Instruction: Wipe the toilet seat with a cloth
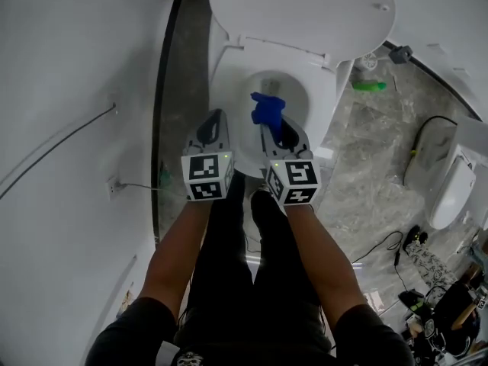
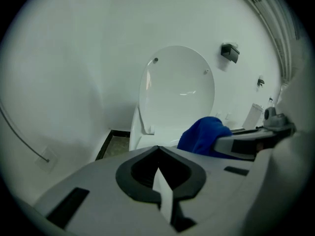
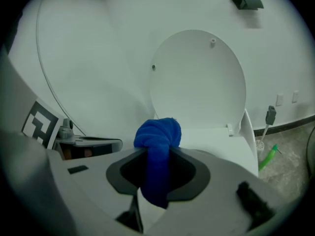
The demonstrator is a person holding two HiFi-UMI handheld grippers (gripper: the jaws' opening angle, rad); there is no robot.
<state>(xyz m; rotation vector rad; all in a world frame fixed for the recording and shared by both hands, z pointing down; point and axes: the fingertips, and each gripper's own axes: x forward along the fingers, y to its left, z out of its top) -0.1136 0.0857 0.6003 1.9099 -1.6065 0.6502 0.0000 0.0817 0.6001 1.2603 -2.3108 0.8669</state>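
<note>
Underfoot: grey stone-patterned floor (image 1: 366, 197), with cables and clutter at its right edge; the person's dark-trousered legs face the bowl.
Left claw (image 1: 216, 117): jaws pressed together with nothing between them, held over the front left of the toilet seat (image 1: 229, 82).
Right claw (image 1: 268, 126): clamped on a blue cloth (image 1: 267, 107) that bunches out past the jaws, over the bowl opening; contact with the seat cannot be told.
Lid (image 1: 305, 6): white, raised upright.
Beyond: white wall (image 1: 69, 75) carrying a thin cable; green item (image 1: 369, 86) on the floor beside the toilet.
</note>
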